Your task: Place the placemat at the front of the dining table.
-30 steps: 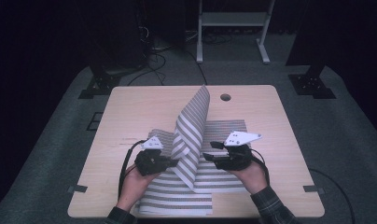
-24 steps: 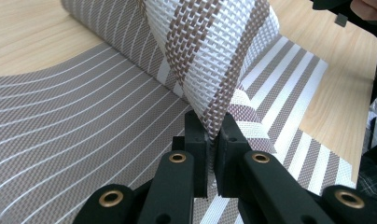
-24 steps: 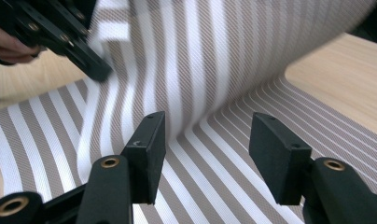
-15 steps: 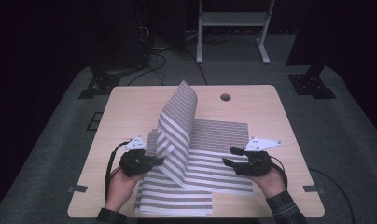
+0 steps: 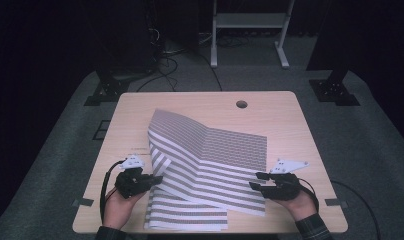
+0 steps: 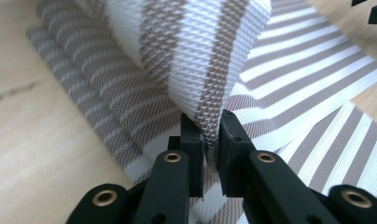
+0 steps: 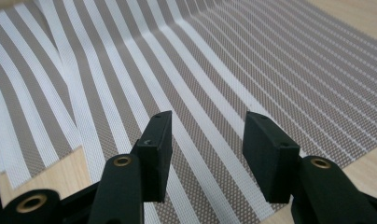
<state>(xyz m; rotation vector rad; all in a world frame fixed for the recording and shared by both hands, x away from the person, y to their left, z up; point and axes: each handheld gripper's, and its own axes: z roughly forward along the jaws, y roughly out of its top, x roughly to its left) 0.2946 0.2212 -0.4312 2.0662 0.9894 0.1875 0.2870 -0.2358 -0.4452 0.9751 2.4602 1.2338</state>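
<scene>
The brown-and-white striped woven mat (image 5: 205, 170) lies across the near middle of the pale wooden tabletop (image 5: 285, 107), folded over itself, its left portion lifted into a ridge. The left gripper (image 5: 152, 180) is pinched nearly closed on a gathered fold at the mat's left edge, and its jaws have just eased slightly wider, though the weave (image 6: 210, 93) remains caught between the pads. The right gripper (image 5: 256, 181) sits at the mat's near right corner with its jaws roughly half apart, having just narrowed, holding nothing; the mat (image 7: 214, 93) lies flat beyond them. To do the laying-down well, I would lower the left fold gently until the ridge settles, letting go only once the layers line up (a skewed edge would show along the near side). Right of the mat the tabletop has bare room, and beyond it a small round hole (image 5: 241, 104); the near tabletop edge is close.
</scene>
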